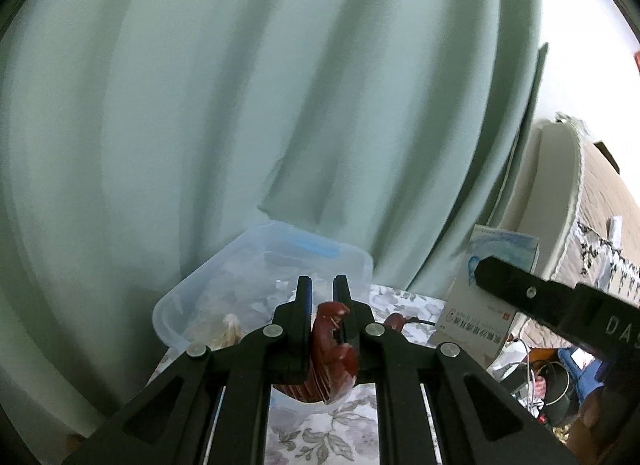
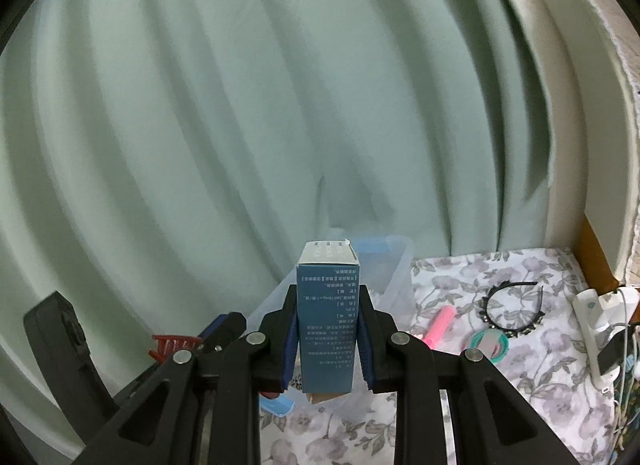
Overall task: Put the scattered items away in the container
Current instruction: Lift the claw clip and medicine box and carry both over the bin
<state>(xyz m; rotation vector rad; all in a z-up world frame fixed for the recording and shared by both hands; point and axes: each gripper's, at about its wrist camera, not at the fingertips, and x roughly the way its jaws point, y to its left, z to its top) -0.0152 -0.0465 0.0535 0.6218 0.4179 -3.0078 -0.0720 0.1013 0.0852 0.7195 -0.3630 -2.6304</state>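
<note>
left wrist view: the left gripper (image 1: pixel 323 285) pinches a dark red hair claw clip (image 1: pixel 334 341) between nearly closed jaws, the clip sitting low down near the base of the fingers rather than at the tips. it is carried just near of the clear plastic container (image 1: pixel 256 285), which stands at the far edge of the floral cloth (image 1: pixel 320 437) against the green curtain (image 1: pixel 240 105). the risk, as i judge it: the clip is curved and glossy, gripped off-centre, so it could twist or slip out before it is over the rim. the gripper points gently downward, toward the container. the right gripper (image 1: pixel 520 293) with its box (image 1: pixel 480 305) is close on the right, so the two could bump.

right wrist view: the right gripper (image 2: pixel 328 305) clamps an upright blue box (image 2: pixel 328 321) by its two sides, aimed slightly down at the container (image 2: pixel 396 277). the tall box may catch the rim or tip over inside. a pink item (image 2: pixel 438 325), teal hair ties (image 2: pixel 490 343) and a black headband (image 2: pixel 514 305) lie on the cloth to the right, not yet tidied.
</note>
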